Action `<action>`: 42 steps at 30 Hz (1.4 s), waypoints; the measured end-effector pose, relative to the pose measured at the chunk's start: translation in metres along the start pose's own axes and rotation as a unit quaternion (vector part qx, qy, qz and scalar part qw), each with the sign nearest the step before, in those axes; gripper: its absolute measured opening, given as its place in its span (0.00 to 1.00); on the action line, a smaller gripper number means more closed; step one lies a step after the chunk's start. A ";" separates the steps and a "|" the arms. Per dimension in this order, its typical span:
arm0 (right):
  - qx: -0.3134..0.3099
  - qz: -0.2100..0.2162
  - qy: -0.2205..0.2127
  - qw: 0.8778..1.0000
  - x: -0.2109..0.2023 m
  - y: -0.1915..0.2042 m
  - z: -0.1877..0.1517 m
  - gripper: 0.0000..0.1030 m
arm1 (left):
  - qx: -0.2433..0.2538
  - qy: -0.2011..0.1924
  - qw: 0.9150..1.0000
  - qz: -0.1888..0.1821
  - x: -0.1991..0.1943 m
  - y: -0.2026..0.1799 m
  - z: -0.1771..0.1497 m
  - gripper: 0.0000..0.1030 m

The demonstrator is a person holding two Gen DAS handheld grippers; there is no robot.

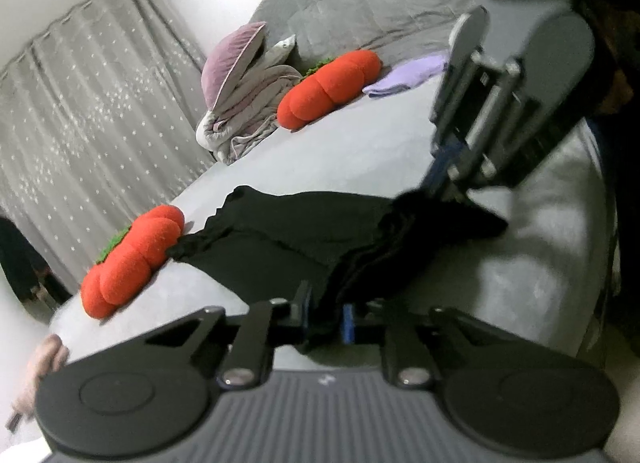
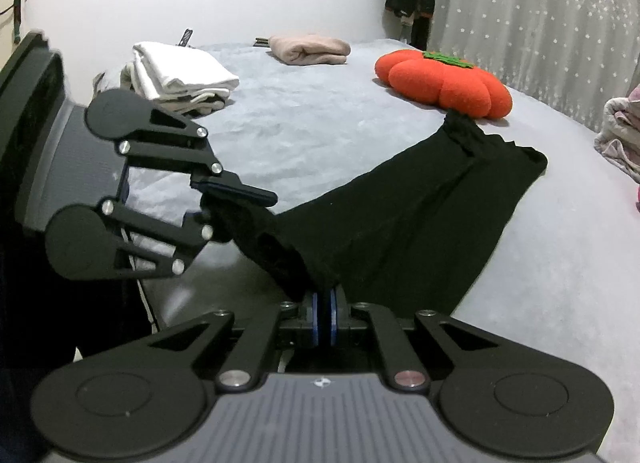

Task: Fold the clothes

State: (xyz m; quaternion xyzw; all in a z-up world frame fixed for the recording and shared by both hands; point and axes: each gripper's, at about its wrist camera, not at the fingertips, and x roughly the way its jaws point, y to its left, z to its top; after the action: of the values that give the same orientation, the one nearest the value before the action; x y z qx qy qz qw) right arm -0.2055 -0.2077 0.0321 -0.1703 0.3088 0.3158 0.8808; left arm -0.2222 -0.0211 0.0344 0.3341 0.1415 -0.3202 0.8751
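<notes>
We held a long black fabric garment (image 2: 420, 223) between our two claws, its near end lifted off the pale grey bed (image 2: 320, 123) while the far end lay flat on the sheet. In the right wrist view, our right claw (image 2: 323, 305) was closed on a bunched fold of that black cloth, the blue pads pressed nearly together with fabric rising out from between them. Our left claw (image 2: 236, 199) came in from the left side of that view, its jaws clamped on the same near edge of the garment, close beside the right claw. From the left wrist view, the left claw (image 1: 326, 313) had the dark cloth pinched between its blue pads, and the right claw (image 1: 440, 183) reached down from above onto the garment's other corner.

The garment's far end lay just beside a round orange plush cushion with a green leaf top (image 2: 444, 81); whether they touched, we could not tell. A second orange plush cushion (image 1: 330, 89) sat farther up the bed, next to a crumpled grey and mauve quilt (image 1: 244, 103). A folded white cloth stack (image 2: 180, 75) and a folded beige garment (image 2: 310, 49) rested well apart near the far wall.
</notes>
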 end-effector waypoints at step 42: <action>-0.286 -0.134 0.068 0.946 0.000 0.043 -0.052 0.39 | -0.147 0.050 0.988 -0.002 0.009 0.039 0.001 0.11</action>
State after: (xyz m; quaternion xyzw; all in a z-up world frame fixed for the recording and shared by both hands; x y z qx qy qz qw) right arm -0.2568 -0.2012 -0.0110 -0.4761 0.2386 0.2577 0.8062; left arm -0.1902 -0.0041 0.0506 0.2170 0.2310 -0.2807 0.9060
